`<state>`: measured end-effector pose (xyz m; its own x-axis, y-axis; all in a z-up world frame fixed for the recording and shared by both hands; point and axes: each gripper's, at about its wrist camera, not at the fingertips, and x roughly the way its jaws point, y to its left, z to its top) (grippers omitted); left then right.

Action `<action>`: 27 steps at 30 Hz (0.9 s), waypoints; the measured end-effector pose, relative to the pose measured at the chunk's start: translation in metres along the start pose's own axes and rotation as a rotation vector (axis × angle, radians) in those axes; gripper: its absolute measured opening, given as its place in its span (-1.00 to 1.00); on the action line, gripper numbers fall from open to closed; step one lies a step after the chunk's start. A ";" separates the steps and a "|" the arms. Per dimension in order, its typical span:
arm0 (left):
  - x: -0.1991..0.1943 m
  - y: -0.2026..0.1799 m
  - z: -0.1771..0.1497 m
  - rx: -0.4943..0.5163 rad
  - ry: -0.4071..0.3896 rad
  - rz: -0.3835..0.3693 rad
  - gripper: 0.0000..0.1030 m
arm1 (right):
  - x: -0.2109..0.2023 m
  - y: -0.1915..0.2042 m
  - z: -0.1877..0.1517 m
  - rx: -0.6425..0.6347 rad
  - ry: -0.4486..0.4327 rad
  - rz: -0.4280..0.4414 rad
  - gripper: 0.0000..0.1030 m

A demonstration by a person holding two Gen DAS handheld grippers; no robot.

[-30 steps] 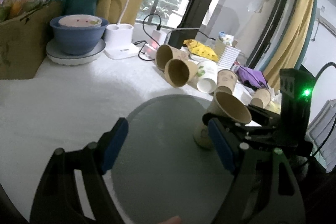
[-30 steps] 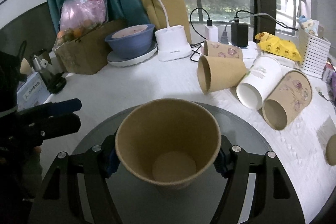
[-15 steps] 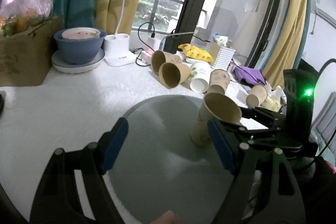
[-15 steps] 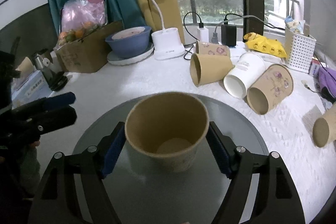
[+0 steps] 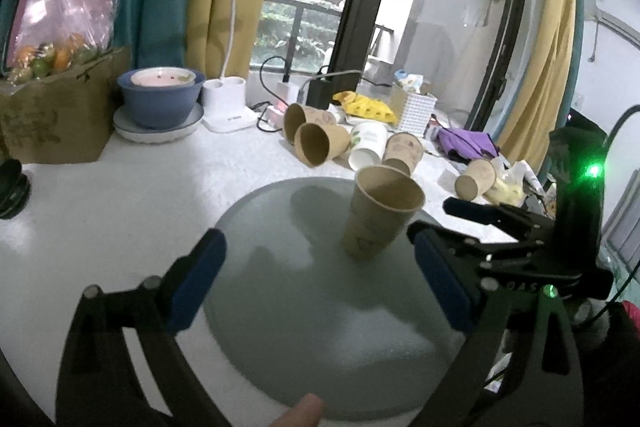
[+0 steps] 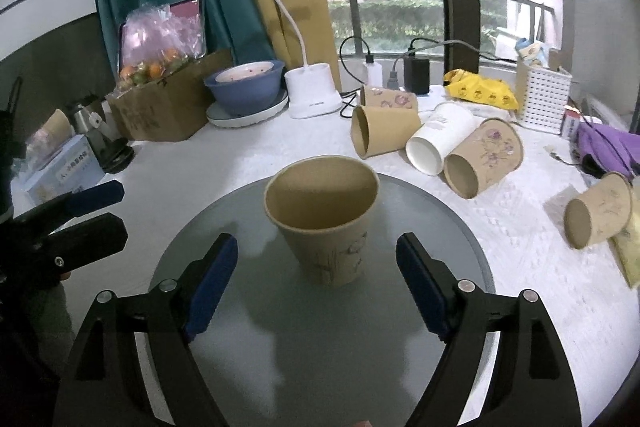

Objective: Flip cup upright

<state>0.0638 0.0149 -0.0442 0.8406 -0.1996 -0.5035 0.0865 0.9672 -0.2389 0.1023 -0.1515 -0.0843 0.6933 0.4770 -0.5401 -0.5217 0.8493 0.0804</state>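
A brown paper cup (image 6: 326,223) stands upright, mouth up, on a round grey mat (image 6: 280,347). It also shows in the left wrist view (image 5: 378,213) on the mat (image 5: 304,327). My right gripper (image 6: 316,287) is open, its blue pads apart on either side of the cup and drawn back from it, touching nothing. It shows in the left wrist view (image 5: 452,223) to the right of the cup. My left gripper (image 5: 320,283) is open and empty over the mat's near side. It shows at the left edge of the right wrist view (image 6: 96,211).
Several paper cups lie on their sides behind the mat (image 6: 384,135), (image 6: 484,159), (image 6: 596,211). A blue bowl on a plate (image 6: 244,87), a white desk lamp (image 6: 312,95), a cardboard box (image 6: 168,107), a white basket (image 6: 542,95) and cables stand at the back.
My right gripper has opened and let go of the cup, then drawn back. The cup now stands upright on the mat on its own. My left gripper stays open.
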 end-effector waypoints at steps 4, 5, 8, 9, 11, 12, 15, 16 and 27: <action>-0.016 -0.008 0.000 0.016 -0.032 0.010 0.87 | -0.021 0.003 -0.002 -0.008 -0.029 -0.020 0.63; -0.020 -0.009 0.000 0.020 -0.040 0.012 0.87 | -0.027 0.004 -0.002 -0.009 -0.039 -0.025 0.63; -0.032 -0.016 0.002 0.039 -0.069 0.018 0.87 | -0.044 0.007 -0.001 -0.013 -0.073 -0.037 0.63; -0.037 -0.019 0.003 0.046 -0.085 0.026 0.88 | -0.050 0.008 0.000 -0.013 -0.085 -0.041 0.63; -0.044 -0.021 0.004 0.050 -0.102 0.031 0.88 | -0.063 0.010 0.000 -0.018 -0.110 -0.049 0.63; -0.049 -0.024 0.005 0.053 -0.114 0.030 0.88 | -0.067 0.012 0.000 -0.020 -0.119 -0.052 0.63; -0.060 -0.030 0.008 0.066 -0.143 0.029 0.88 | -0.083 0.014 0.001 -0.020 -0.144 -0.058 0.63; -0.064 -0.033 0.009 0.072 -0.156 0.032 0.88 | -0.088 0.015 0.001 -0.021 -0.151 -0.060 0.63; -0.093 -0.057 0.023 0.145 -0.230 0.086 0.88 | -0.141 0.022 0.011 -0.034 -0.253 -0.104 0.63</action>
<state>-0.0076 -0.0177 0.0352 0.9459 -0.0906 -0.3114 0.0710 0.9947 -0.0740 -0.0014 -0.1976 0.0027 0.8437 0.4328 -0.3175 -0.4550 0.8905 0.0050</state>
